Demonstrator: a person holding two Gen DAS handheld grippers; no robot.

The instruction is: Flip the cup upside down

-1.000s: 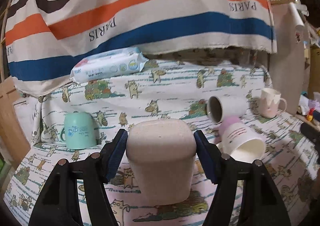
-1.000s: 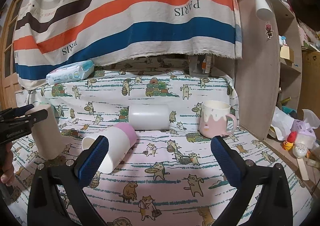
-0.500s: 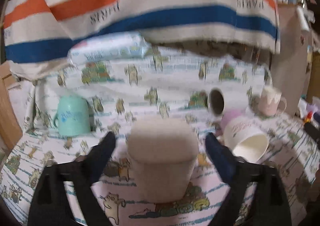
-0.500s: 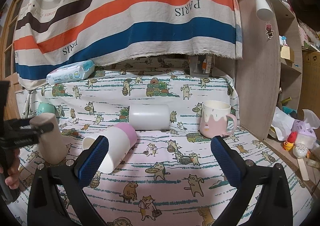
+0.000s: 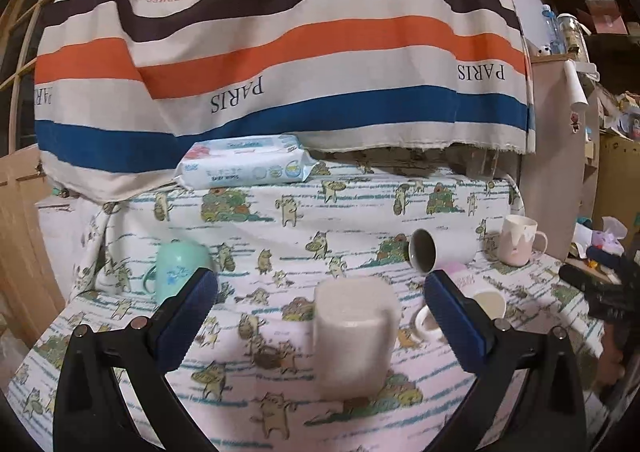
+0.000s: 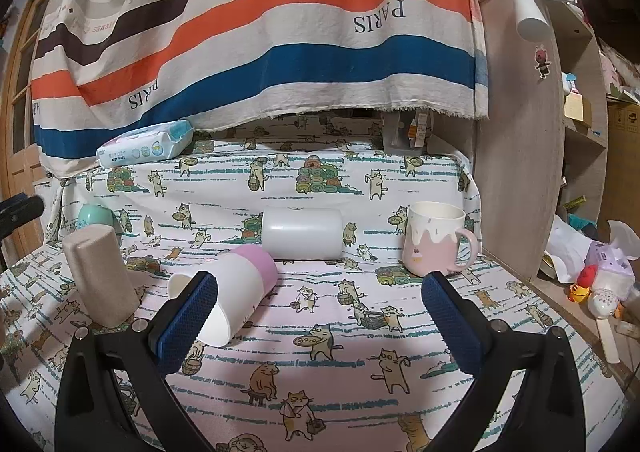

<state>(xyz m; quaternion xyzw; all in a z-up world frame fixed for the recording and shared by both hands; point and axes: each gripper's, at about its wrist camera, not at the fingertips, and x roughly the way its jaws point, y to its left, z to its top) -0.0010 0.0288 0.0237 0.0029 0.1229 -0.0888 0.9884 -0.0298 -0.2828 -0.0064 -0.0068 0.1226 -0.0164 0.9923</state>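
Standing upside down between spread left claw (image 5: pixel 320 302) pads, untouched, beige cup (image 5: pixel 354 336), right claw (image 6: pixel 320 308) released

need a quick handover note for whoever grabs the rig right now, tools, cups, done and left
Left tool: open, empty, the beige cup standing free between its fingers.
Right tool: open, empty, hovering over the cloth-covered table.
Beige cup: upside down on the table at the left, flip done.
Mint cup behind it also stands inverted.
Left to do: the white and purple cup and the white cup lie on their sides mid-table; the pink mug stands upright at the right.
Likely next: the white and purple cup, nearest the right tool.
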